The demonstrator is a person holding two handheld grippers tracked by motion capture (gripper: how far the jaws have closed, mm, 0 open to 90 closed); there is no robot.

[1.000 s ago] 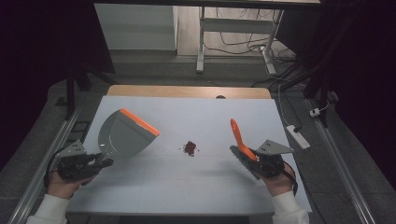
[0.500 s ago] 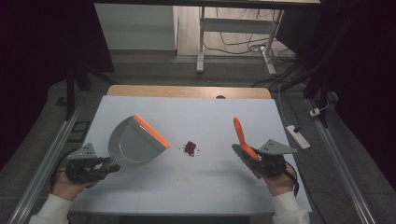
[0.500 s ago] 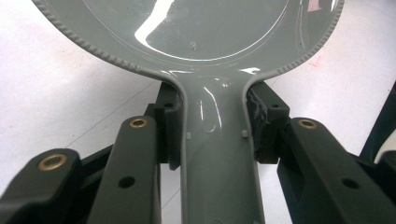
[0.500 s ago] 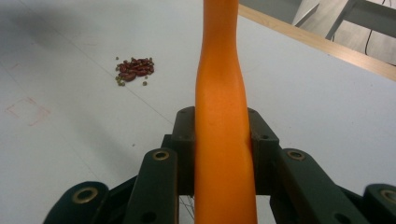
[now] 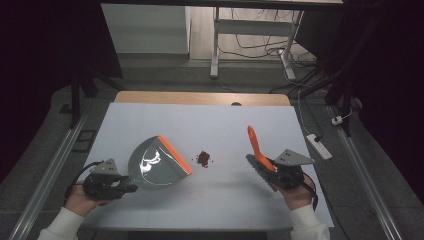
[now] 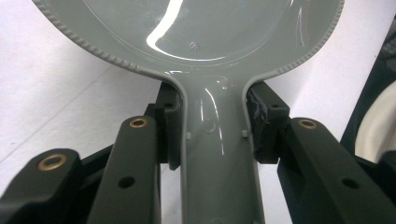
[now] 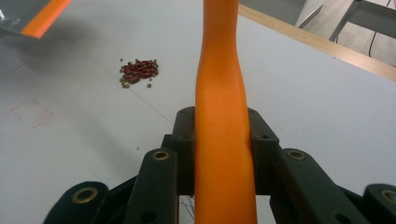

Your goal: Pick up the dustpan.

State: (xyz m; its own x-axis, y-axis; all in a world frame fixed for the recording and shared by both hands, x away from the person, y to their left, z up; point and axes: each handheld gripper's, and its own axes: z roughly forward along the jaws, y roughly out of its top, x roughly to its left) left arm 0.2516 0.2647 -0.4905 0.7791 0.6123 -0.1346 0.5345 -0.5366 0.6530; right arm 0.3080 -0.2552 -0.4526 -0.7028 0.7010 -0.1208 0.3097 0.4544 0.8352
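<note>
Since earlier frame: dustpan (image 5: 159, 164) lowered, swung toward beans (image 5: 203, 158), orange lip now near pile at its 9 o'clock.

High view: left gripper (image 5: 122, 185), right gripper (image 5: 272, 172); brush (image 5: 256, 145) at 3 o'clock of beans.

Left gripper view: jaws clamped on dustpan handle (image 6: 215, 158).

Right gripper view: jaws clamped on brush handle (image 7: 222, 121); beans (image 7: 139, 71) at 11 o'clock.

Risk: hard sweep scattering beans; lifted lip letting them slip under.

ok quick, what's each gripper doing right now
Left gripper: closed on the grey dustpan by its handle.
Right gripper: closed on the orange brush by its handle.
</note>
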